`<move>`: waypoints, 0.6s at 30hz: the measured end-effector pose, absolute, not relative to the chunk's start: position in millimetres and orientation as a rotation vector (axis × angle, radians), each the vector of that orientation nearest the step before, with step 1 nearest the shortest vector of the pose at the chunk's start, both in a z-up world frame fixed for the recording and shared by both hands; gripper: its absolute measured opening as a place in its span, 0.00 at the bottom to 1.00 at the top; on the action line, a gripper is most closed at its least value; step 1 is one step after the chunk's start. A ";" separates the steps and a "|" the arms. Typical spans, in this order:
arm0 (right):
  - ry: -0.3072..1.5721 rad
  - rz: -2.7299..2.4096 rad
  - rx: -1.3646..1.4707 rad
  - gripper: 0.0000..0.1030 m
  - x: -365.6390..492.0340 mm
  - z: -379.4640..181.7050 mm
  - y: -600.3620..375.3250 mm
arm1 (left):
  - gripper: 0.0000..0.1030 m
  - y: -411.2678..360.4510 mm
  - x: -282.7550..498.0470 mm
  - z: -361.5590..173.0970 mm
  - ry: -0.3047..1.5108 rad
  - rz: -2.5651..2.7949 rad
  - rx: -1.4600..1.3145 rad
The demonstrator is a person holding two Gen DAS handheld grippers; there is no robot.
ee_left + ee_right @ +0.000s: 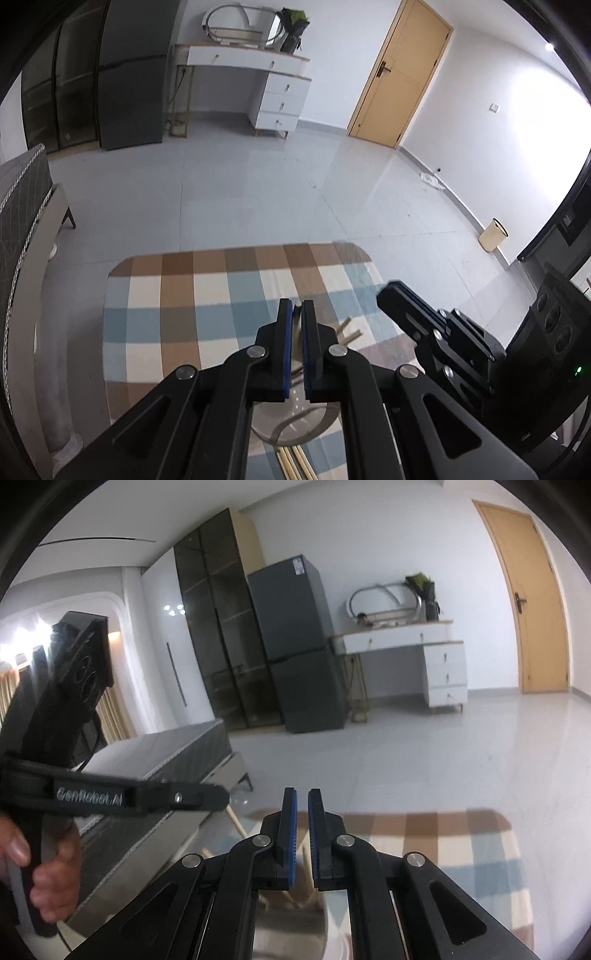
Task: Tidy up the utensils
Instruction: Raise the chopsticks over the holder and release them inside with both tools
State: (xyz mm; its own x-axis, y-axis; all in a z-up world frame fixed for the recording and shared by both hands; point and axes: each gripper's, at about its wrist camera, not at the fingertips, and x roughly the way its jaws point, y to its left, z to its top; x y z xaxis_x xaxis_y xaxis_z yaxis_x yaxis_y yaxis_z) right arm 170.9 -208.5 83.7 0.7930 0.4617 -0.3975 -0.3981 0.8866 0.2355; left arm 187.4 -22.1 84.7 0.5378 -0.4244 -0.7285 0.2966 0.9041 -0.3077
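Left wrist view shows my left tongs (297,308) clenched, pads almost meeting, with something thin and pale showing in the slit; whether it is gripped I cannot tell. Wooden chopsticks (293,463) lie on the checked tablecloth (166,295) at its near edge, beside a grey plate (291,417) below my jaws; more sticks (349,332) poke out just right of them. My right tongs (302,801) stand slightly parted, nothing pinched, angled low over the table's near edge, probably to reach those sticks.
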 end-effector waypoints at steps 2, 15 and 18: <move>0.488 0.465 0.163 0.28 165.3 78.6 -215.4 | 0.02 -19.7 183.1 87.6 0.905 -0.421 -0.161; 0.474 0.468 0.274 0.86 79.0 92.0 -252.7 | 0.62 -10.6 124.9 121.5 0.789 -0.298 -0.165; 0.429 0.487 0.278 0.90 55.2 100.3 -255.5 | 0.67 -9.3 104.1 127.7 0.749 -0.285 -0.158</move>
